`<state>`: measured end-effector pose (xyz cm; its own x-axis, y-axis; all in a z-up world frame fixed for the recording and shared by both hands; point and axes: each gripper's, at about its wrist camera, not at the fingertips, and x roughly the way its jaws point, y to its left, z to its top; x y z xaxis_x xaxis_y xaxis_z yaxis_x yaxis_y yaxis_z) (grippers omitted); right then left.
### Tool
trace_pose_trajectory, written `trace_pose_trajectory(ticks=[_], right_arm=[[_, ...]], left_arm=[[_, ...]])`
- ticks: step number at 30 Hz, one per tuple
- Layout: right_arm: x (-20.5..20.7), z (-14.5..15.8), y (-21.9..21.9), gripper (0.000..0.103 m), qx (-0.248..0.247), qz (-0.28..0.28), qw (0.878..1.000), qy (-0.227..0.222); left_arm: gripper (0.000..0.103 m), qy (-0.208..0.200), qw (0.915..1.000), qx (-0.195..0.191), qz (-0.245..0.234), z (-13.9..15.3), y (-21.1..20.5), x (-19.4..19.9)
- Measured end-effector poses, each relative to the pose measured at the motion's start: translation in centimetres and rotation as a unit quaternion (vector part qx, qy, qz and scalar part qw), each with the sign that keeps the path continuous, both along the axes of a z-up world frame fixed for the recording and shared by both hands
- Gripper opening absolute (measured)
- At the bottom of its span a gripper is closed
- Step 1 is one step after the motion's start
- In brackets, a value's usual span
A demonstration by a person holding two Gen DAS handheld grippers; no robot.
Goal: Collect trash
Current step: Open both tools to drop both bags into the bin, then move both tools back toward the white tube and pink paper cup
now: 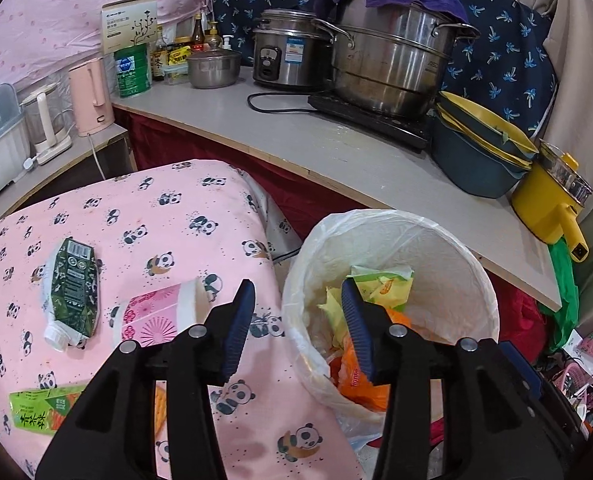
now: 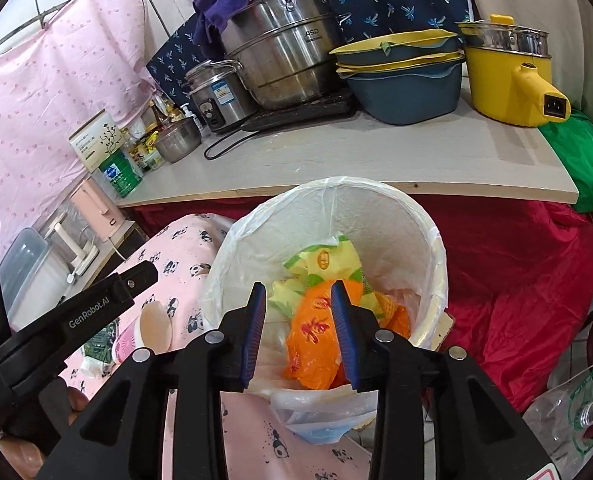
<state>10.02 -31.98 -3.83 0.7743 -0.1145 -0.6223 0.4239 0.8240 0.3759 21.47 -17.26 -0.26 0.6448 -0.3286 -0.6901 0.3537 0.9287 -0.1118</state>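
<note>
A white bin (image 1: 448,248) lined with a plastic bag stands beside the pink panda-cloth table (image 1: 168,216); it holds orange and yellow wrappers (image 2: 316,332). On the table lie a dark green carton (image 1: 72,284), a pink cup (image 1: 156,316) on its side and a light green tea carton (image 1: 40,408). My left gripper (image 1: 296,300) is open and empty over the table's right edge by the bin rim. My right gripper (image 2: 298,300) is open and empty above the bin (image 2: 416,216). The left gripper's body (image 2: 76,320) shows in the right wrist view.
A grey counter (image 1: 296,148) behind holds steel pots (image 1: 392,64), a rice cooker (image 1: 288,56), blue and yellow bowls (image 1: 480,152), a yellow pot (image 1: 548,204), jars and a green tin (image 1: 132,68). A pink kettle (image 1: 90,96) stands at left. Red cloth (image 2: 516,280) hangs right of the bin.
</note>
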Motion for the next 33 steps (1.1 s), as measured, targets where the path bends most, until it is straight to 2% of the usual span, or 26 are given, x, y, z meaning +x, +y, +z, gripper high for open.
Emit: trace_pose_trajectory(ticks=[11, 15, 19, 33], right_arm=[[0.0, 1.3, 3.3, 0.038, -0.005, 0.028, 1.000, -0.008], [0.0, 1.7, 5.2, 0.038, -0.007, 0.047, 0.999, -0.010], [-0.1, 2.1, 7.4, 0.041, -0.012, 0.068, 0.998, -0.011], [0.4, 2.3, 14.7, 0.042, -0.021, 0.135, 0.991, -0.003]], left_arm=[[0.043, -0.002, 0.9995, 0.005, 0.032, 0.7, 4.4, -1.3], [0.044, -0.002, 0.9989, 0.005, 0.047, 0.9, 6.5, -1.8], [0.049, -0.002, 0.9979, 0.007, 0.064, 0.9, 8.9, -2.5], [0.050, 0.005, 0.9917, 0.016, 0.128, 0.4, 16.9, -4.0]])
